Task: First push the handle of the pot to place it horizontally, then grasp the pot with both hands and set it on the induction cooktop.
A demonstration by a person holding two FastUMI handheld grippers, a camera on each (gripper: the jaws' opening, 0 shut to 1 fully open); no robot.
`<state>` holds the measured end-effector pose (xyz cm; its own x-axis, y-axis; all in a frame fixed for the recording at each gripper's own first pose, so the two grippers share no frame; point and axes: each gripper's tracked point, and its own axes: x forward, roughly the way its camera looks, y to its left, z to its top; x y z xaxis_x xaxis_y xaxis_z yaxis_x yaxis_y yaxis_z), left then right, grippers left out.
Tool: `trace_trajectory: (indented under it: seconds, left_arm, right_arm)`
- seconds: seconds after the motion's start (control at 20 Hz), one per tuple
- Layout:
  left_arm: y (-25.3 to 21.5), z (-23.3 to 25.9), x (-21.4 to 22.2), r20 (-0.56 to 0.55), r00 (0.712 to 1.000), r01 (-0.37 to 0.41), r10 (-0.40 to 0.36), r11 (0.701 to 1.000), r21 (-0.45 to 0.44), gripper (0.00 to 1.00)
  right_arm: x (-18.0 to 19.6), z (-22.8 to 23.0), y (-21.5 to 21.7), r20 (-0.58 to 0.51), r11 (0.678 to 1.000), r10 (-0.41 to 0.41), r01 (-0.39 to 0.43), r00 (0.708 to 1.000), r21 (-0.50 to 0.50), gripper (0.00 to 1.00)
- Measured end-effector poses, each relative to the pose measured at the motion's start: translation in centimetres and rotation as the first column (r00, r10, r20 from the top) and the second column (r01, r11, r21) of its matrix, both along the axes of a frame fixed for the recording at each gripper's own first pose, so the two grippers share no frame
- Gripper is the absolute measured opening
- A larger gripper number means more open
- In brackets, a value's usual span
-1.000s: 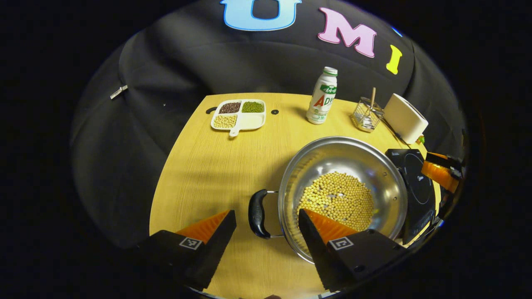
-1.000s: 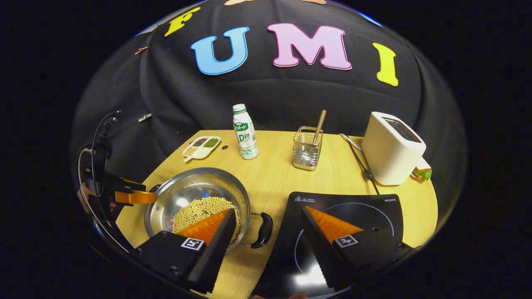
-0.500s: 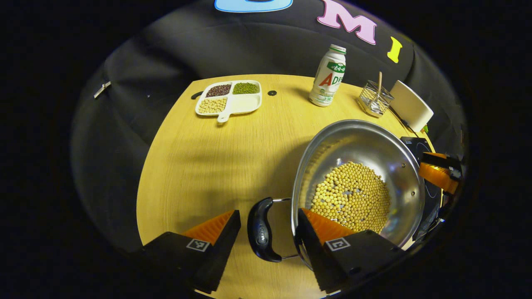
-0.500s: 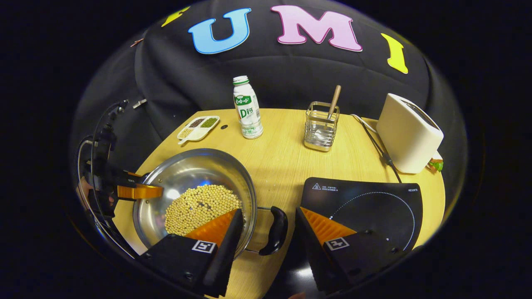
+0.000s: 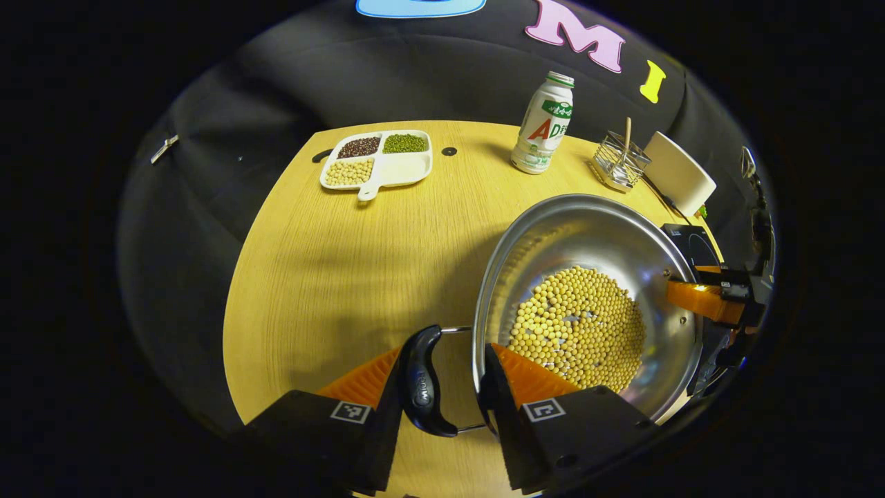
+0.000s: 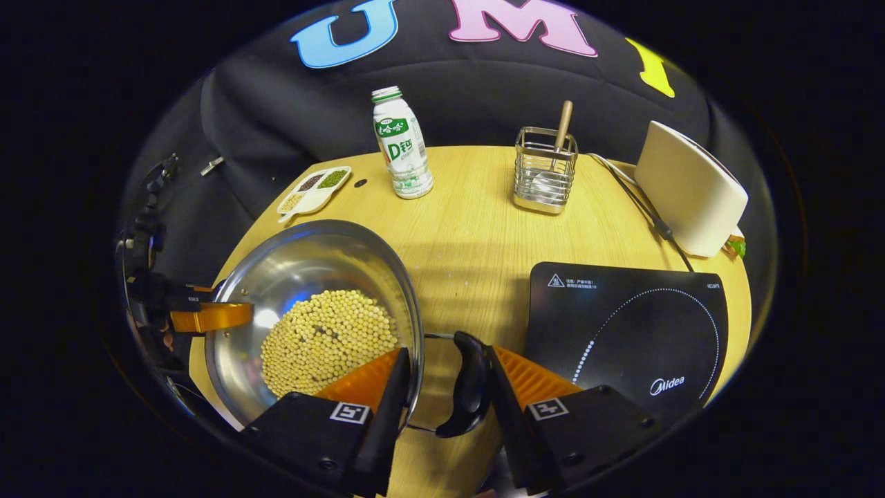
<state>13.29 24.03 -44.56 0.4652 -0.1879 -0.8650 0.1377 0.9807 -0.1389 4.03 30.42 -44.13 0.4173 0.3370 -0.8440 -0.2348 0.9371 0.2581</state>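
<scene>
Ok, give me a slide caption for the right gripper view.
Right hand-held gripper straddling the pot handle of the bean-filled pot, induction cooktop alongside.

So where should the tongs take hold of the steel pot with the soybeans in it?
By the two black loop handles of the round steel pot, one tong each, from opposite sides. They stick out level from the rim on wire brackets, and the tongs already straddle them.

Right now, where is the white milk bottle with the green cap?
The milk bottle stands upright at the table's far edge in the right gripper view, between the divided bean tray on its left and the wire utensil holder on its right.
</scene>
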Motion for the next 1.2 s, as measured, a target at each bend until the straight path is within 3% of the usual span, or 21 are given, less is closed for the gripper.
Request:
trace_trajectory:
  seconds: [0.1, 0.15, 0.2, 0.3, 0.4, 0.55, 0.75, 1.2]
  left_arm:
    - [0.3, -0.1, 0.0, -0.003, 1.000, 0.002, -0.002, 1.000, 0.007, 0.65]
    - [0.4, -0.1, -0.1, -0.005, 1.000, -0.001, 0.001, 1.000, 0.011, 0.65]
    - [0.4, -0.1, 0.0, -0.006, 1.000, -0.009, 0.009, 1.000, 0.007, 0.65]
    - [0.3, -0.1, 0.0, -0.001, 1.000, -0.024, 0.024, 1.000, -0.005, 0.64]
    - [0.3, 0.0, 0.0, 0.003, 1.000, -0.030, 0.030, 1.000, 0.002, 0.63]
    - [0.4, 0.6, 0.0, 0.019, 0.998, -0.055, 0.055, 0.998, 0.022, 0.58]
    - [0.6, 3.0, -1.3, 0.020, 0.998, -0.065, 0.064, 0.997, 0.042, 0.57]
    - [-5.9, 8.3, -3.4, -0.010, 1.000, -0.027, 0.027, 0.999, 0.029, 0.57]
  right_arm:
    - [-0.4, -0.6, 0.1, -0.026, 0.999, 0.022, -0.023, 0.999, -0.049, 0.68]
    - [-0.4, -0.9, 0.1, -0.034, 0.996, 0.038, -0.040, 0.999, -0.079, 0.63]
    - [-0.5, -1.0, 0.1, -0.040, 0.994, 0.048, -0.052, 0.998, -0.098, 0.70]
    - [-0.2, -1.1, 0.2, -0.056, 0.996, 0.007, -0.012, 0.998, -0.084, 0.71]
    - [0.0, -1.5, 0.6, -0.083, 0.998, -0.036, 0.032, 0.996, -0.053, 0.63]
    - [-0.4, -1.1, 0.3, -0.099, 0.997, -0.008, 0.001, 0.995, -0.071, 0.54]
    - [-1.1, 0.9, 0.3, -0.124, 0.999, -0.018, 0.013, 0.992, -0.039, 0.55]
    - [-2.7, 5.7, -7.0, -0.140, 0.998, -0.054, 0.048, 0.989, -0.045, 0.55]
